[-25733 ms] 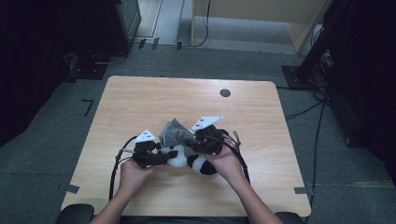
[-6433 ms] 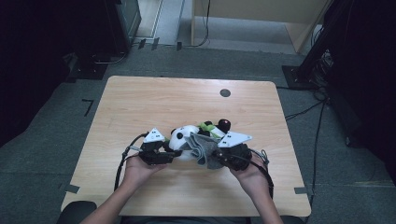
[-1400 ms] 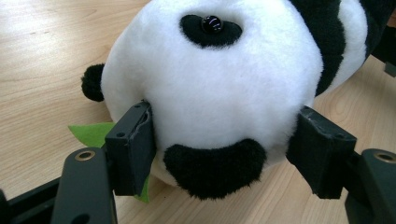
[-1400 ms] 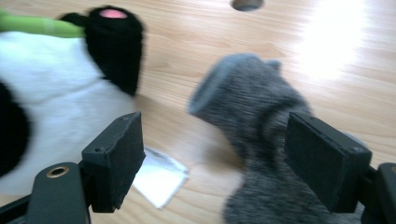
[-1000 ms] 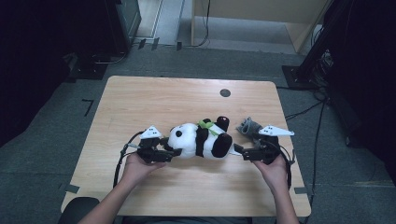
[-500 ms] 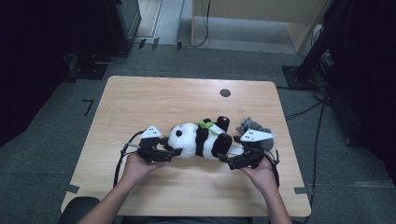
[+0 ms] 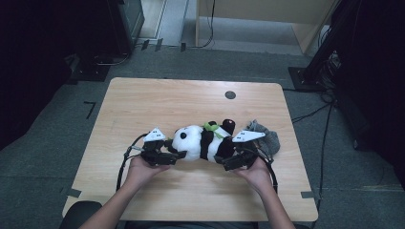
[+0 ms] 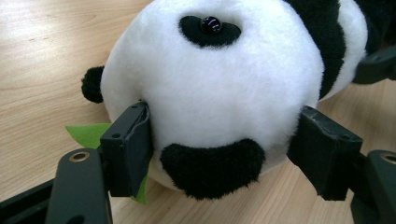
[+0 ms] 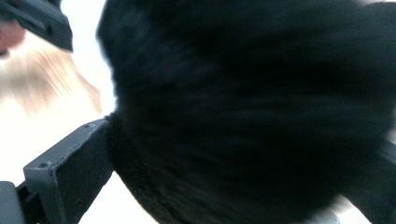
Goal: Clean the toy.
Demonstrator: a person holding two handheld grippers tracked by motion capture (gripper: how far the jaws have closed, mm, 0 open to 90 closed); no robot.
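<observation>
A black-and-white panda plush lies on its side on the wooden table, head to the left. My left gripper is shut on its white head, one pad pressing each side. A green felt leaf pokes out behind the left pad. My right gripper is at the plush's black legs. In the blurred right gripper view its jaws stand wide, with a black furry limb filling the gap and brushing the left jaw. A crumpled grey cloth lies just right of the plush.
A small black round disc sits near the table's far edge. The table's right edge lies just beyond the grey cloth. Dark floor, cables and furniture legs surround the table. Bare wood stretches behind and in front of the plush.
My right hand has come left from beside the grey cloth to the plush's legs, leaving the cloth on the table. The left gripper and the plush have stayed put.
</observation>
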